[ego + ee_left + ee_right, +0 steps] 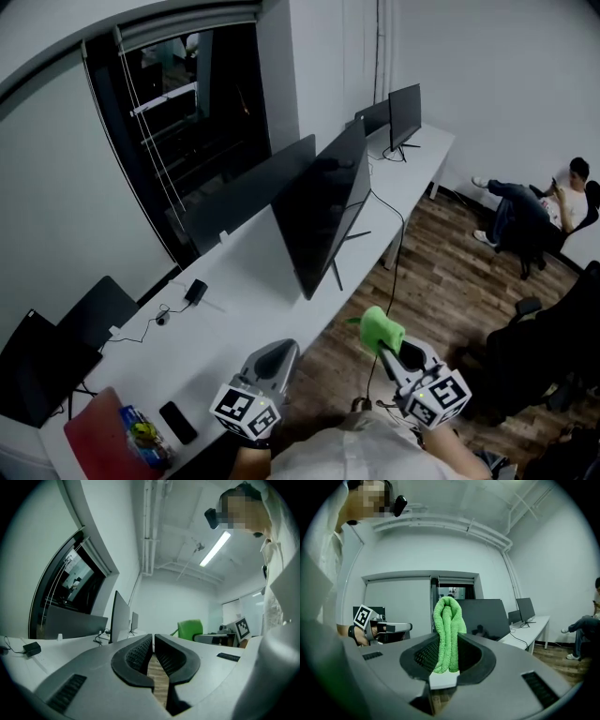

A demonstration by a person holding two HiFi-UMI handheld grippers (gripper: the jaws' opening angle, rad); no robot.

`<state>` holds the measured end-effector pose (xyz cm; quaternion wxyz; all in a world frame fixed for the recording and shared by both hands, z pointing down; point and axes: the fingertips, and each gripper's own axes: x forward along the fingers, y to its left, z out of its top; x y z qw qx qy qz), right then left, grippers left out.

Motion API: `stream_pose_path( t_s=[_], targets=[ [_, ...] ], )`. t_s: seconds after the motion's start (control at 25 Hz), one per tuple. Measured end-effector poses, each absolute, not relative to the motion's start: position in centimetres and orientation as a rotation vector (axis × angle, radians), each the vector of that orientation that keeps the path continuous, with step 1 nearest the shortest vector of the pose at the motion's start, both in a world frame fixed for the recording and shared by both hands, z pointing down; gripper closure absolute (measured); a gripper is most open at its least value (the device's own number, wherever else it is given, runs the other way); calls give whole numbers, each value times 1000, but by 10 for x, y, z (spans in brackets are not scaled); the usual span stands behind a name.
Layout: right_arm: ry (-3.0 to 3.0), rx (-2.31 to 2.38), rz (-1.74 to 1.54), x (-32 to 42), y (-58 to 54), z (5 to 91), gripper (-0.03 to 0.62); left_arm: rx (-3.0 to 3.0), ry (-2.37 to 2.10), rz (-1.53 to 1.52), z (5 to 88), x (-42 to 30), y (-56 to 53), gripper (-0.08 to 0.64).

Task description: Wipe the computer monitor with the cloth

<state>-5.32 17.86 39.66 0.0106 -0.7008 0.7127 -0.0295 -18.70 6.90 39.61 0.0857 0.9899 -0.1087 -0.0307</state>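
**Long white desk, one cloth held clear of the screen**

A long white desk runs from near left to far right along a pale wall with one dark window. Brown wood-plank floor lies to its right. Mid-desk stands one large black flat computer monitor on a thin stand, with a wide grey panel just behind it. Two smaller black monitors stand at the far end, and two dark screens at the near left. One person sits in a chair at the far right, and one black office chair stands near right. On the near left corner lie one red flat folder, one black phone and, farther along, one small black power adapter with its cord.

Two grey grippers are held near the desk's near edge. The right gripper has its jaws clamped on one folded bright green terry cloth, which stands upright out of them. The cloth is over the floor, near the large monitor and apart from it. The left gripper has its jaws drawn together with nothing between them.
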Motion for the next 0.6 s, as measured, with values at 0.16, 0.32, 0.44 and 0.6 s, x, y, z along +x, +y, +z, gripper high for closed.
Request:
stream_pose_path(
  t_s=[0.16,0.32,0.44,0.6],
  targets=[
    [2279,-2137,-96,-47,160,396,523,2936,-381,-94,398,-181,56,534],
    [2336,-2090,-102,-32,142,396,523,2925,-420,-108,397,-160,41,534],
    [2385,-2059,-108,-16,130,395,523,2930,-414,-130,390,-136,34,534],
    [2481,-2001,-94,2,113,388,523,2936,-427,-177,378,-107,25,534]
  ],
)
